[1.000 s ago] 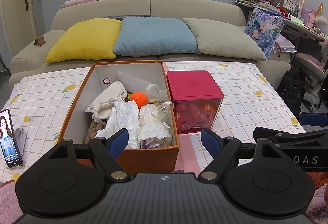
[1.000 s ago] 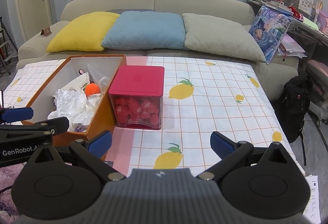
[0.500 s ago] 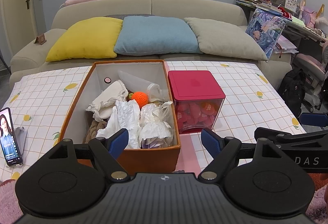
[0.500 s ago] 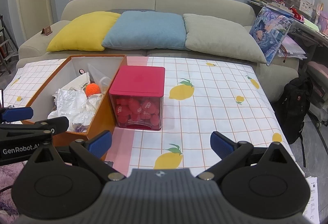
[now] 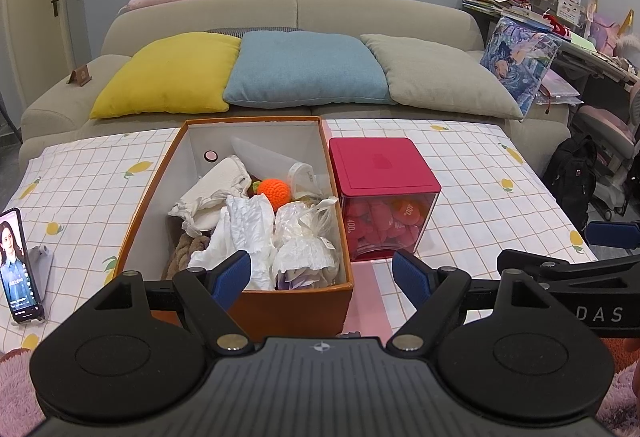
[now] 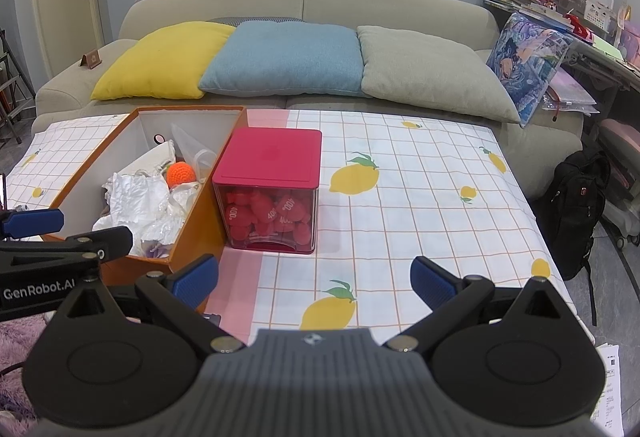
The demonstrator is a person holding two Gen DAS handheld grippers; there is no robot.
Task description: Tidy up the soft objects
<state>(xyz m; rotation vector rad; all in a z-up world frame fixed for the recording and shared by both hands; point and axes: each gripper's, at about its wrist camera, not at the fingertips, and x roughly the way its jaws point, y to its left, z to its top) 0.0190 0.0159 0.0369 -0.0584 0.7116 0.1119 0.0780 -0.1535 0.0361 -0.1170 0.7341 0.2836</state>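
Grippers, both black with blue finger pads, are held low at the near edge of the table. The left gripper (image 5: pixel 322 273) has its pads spread apart with nothing between them; it sits in front of the near wall of the open orange cardboard box with white lining (image 5: pixel 296 303). The right gripper (image 6: pixel 314 279) is likewise spread wide and empty, positioned over the white checked tablecloth with lemon print (image 6: pixel 420 197), to the right of the box.

Inside the box lies a pile of soft items: crumpled white cloth (image 5: pixel 244 225), a folded cream fabric piece (image 5: pixel 216 185), an orange crocheted ball (image 5: pixel 273 191), a clear plastic bag holding white material (image 5: pixel 304 241) and a beige braided rope (image 5: pixel 188 249) at the near left corner.

A clear cube container with a red lid (image 5: pixel 382 173) stands just beside the box's right wall, filled with red soft pieces (image 6: pixel 268 213).

A smartphone with a lit screen (image 5: pixel 18 265) leans at the table's left edge. Behind the table stands a beige sofa (image 6: pixel 304 1) carrying a yellow cushion (image 6: pixel 160 61), a blue cushion (image 6: pixel 284 57) and a grey cushion (image 6: pixel 428 69).
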